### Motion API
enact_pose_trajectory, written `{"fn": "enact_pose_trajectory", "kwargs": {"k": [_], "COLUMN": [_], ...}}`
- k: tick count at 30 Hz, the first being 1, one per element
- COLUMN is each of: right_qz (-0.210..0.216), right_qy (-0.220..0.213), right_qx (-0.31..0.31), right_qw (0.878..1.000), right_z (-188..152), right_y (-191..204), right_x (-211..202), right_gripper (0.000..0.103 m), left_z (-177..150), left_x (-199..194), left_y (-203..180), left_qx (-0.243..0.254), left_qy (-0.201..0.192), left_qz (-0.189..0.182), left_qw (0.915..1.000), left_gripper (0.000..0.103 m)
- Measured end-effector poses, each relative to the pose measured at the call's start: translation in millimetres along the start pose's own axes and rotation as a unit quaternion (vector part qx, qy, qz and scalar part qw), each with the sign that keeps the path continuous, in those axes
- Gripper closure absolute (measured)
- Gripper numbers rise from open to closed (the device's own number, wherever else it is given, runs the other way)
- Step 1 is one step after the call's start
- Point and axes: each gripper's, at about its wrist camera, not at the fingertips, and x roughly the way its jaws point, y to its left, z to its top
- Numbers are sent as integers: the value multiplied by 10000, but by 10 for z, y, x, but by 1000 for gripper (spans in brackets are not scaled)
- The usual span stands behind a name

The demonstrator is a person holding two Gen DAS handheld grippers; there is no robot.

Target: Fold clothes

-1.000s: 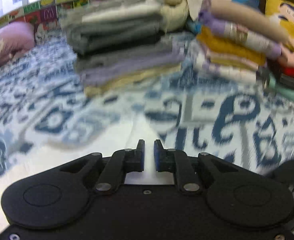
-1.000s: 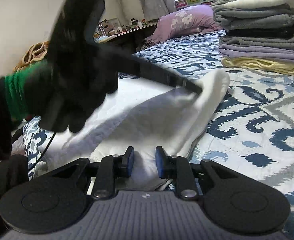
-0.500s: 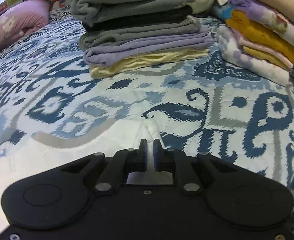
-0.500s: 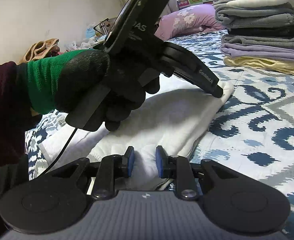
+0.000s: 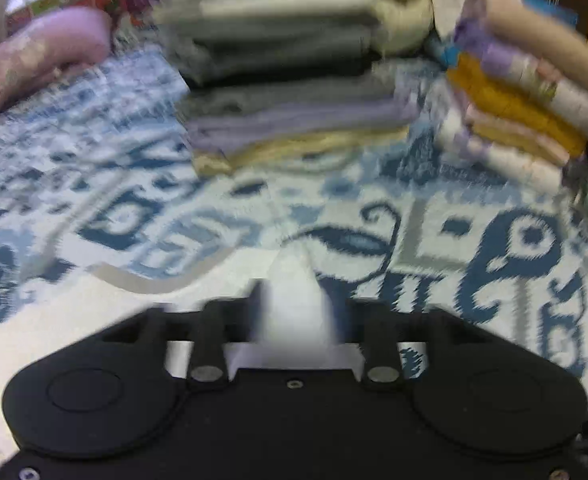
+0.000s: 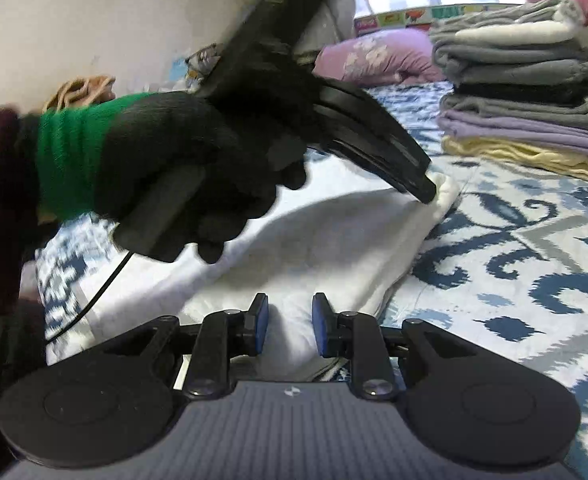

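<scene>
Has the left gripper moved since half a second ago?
Yes. In its own view the folded clothes stack now sits lower and smaller, so the left gripper has tipped up or backed away, its tip on the white garment.

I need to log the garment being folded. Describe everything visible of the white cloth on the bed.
The white cloth is a soft, thick-looking garment, lying mostly flat on the blue-patterned bedspread with a doubled edge along its right side. The left hand-held gripper meets its far corner, which is raised; the left wrist view is blurred, so its grip is unclear. The right hand-held gripper has its near edge between parted fingers.
</scene>
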Motion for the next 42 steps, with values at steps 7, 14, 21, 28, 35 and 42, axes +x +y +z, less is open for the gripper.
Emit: {"fn": "enact_pose_trajectory", "kwargs": {"k": [7,14,21,28,35,42], "right_qz": [-160,-444,-842,-1228,-1289,-1292], "right_qy": [-422,-493,-664,-703,-678,-712], "right_qx": [319,524,1185,1511,1715,1774], "right_qw": [9985,9964,9872,9783,9743,9730], "right_z": [-29,-137,-265,-395,-437,-426], "right_y": [185,378,351,314,181,111], "right_x": [-263,-456,-671,-746,-616,-535], "right_gripper": [75,75,62,62,62,60], "left_z": [-322,-794,-1266,-1583,-1633,-1515], "left_x": [-700,-1158,-1410,-1456,-1289,-997], "left_y": [87,13,509,1462,2389,2794], "left_qx": [-282,-538,-1920,-3562,-4565,-4790], "left_qy": [-169,-146,-313,-794,-1347,-1404], "left_qz": [35,223,136,104,374,451], "left_qw": [9995,9982,9808,9310,8787,8653], "left_gripper": [41,36,24,24,25,48]}}
